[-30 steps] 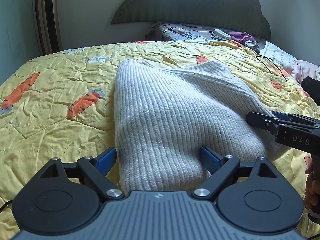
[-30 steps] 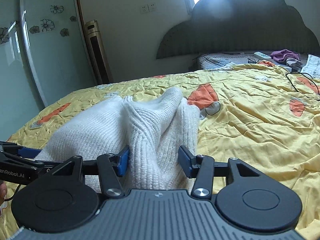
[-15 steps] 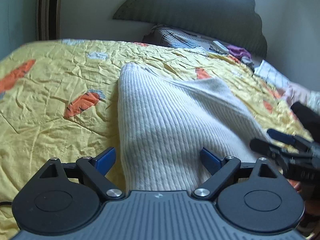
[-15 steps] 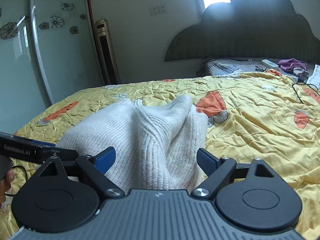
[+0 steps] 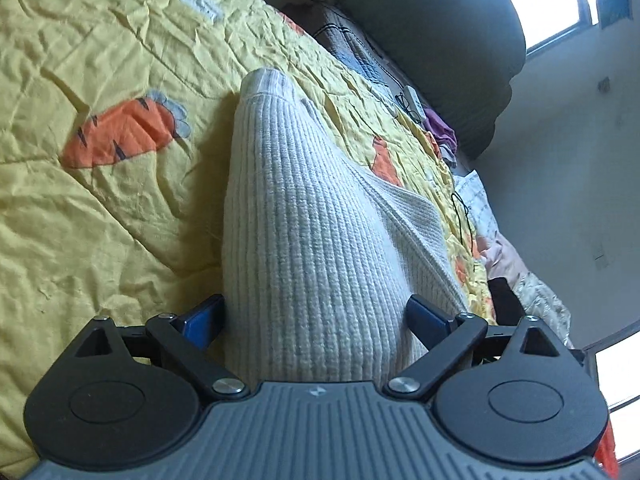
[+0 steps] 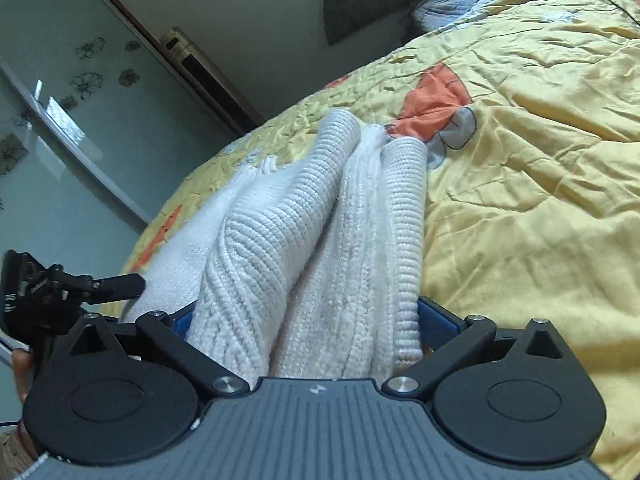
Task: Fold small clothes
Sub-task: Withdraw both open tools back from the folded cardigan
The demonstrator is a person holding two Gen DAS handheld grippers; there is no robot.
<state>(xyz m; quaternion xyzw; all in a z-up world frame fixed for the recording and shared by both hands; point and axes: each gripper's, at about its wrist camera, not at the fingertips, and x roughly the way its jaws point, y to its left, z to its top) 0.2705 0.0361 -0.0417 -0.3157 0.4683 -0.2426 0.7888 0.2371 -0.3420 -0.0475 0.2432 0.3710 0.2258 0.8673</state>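
Observation:
A white ribbed knit sweater [image 5: 312, 216] lies on the yellow carrot-print quilt [image 5: 100, 208]. Its near edge fills the gap between the wide-spread blue pads of my left gripper [image 5: 316, 312], which is open around it. In the right wrist view the sweater [image 6: 320, 232] is bunched into thick folds that run between the spread pads of my right gripper [image 6: 304, 320], also open. The left gripper also shows in the right wrist view [image 6: 60, 288] at the sweater's left edge.
A dark headboard [image 5: 420, 36] and pillow stand at the far end of the bed, with a remote [image 5: 412, 102], glasses, a cable and purple cloth [image 5: 440, 128]. A glass wardrobe door [image 6: 60, 120] and a tower fan [image 6: 208, 76] stand to the left.
Both cameras have tilted and rolled sharply. The right gripper's pads have spread wider than a second ago. The sweater's near edge now sits deeper between both grippers' pads.

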